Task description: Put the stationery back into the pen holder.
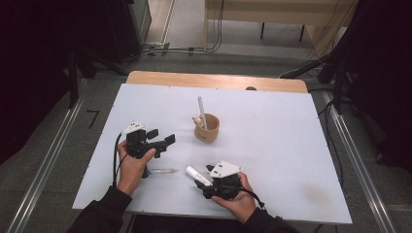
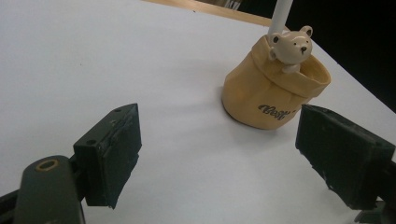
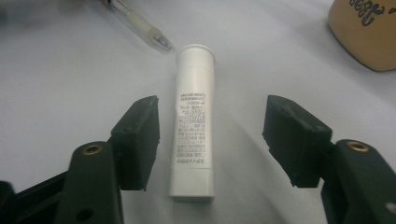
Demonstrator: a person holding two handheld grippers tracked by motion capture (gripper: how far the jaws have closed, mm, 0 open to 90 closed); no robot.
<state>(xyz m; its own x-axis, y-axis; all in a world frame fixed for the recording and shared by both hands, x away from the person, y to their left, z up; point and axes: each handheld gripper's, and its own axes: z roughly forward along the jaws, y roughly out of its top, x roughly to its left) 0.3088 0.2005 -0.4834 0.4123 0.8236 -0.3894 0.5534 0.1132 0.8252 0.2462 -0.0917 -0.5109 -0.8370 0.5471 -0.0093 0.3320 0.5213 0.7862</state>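
Your bench [image 1: 272,145] is mostly bare white. The bear cup [image 1: 207,128] stands near the middle with one white stick already in it, likely the drop-off spot. Your right tool [image 3: 212,135] is spread wide around the white tube [image 3: 193,121] lying flat by the near edge, lined up to pinch it. Left tool [image 2: 219,154] is open too, empty, facing the cup. A clear pen [image 1: 163,171] lies just beside the tube, tip close, so watch that.
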